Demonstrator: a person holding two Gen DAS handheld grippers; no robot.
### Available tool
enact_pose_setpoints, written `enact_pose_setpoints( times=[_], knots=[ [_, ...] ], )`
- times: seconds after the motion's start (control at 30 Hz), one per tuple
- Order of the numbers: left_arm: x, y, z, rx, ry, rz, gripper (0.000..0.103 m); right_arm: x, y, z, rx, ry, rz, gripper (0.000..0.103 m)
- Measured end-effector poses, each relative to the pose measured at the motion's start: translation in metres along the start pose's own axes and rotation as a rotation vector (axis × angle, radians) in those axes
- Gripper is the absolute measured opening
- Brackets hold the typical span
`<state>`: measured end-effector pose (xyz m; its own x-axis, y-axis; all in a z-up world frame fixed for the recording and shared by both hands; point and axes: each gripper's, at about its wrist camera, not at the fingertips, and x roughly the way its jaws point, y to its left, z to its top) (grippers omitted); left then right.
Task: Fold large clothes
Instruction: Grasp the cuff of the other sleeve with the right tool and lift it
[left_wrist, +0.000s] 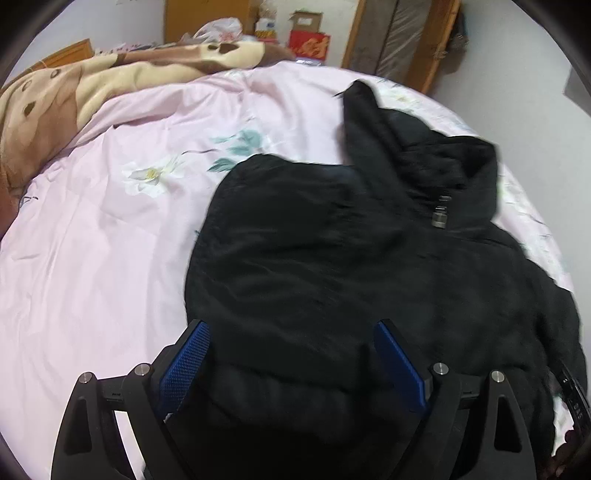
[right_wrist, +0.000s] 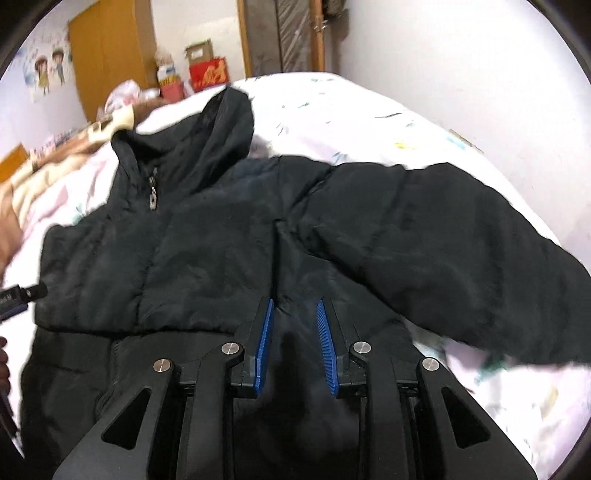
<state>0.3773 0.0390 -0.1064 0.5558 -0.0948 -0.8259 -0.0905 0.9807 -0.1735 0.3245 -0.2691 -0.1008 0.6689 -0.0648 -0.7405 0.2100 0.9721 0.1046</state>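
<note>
A black hooded puffer jacket lies front up on the pink floral bed sheet. Its hood points to the far side, and a metal zipper pull sits at the collar. One sleeve stretches out to the right. My left gripper hovers wide open over the jacket's near left part, nothing between its blue pads. My right gripper stands over the body near the sleeve seam, jaws a little apart, pads not pressing fabric.
A brown and cream blanket is bunched at the bed's far left. Cardboard and red boxes stand beyond the bed beside a wooden wardrobe and a door. A white wall runs along the bed's right side.
</note>
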Motion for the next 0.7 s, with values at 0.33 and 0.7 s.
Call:
enact_pose_setpoints(
  times=[0.33,0.7],
  knots=[
    [-0.053,-0.073,-0.047,0.135,-0.016,-0.154,0.091,-0.085,-0.122,-0.03,0.29,-0.107,-0.083,0.056],
    [-0.058,-0.166,-0.066,0.292,-0.011,-0.221,0.091,-0.114,-0.259,-0.068,0.536,-0.116,-0.258,0.069]
  ],
)
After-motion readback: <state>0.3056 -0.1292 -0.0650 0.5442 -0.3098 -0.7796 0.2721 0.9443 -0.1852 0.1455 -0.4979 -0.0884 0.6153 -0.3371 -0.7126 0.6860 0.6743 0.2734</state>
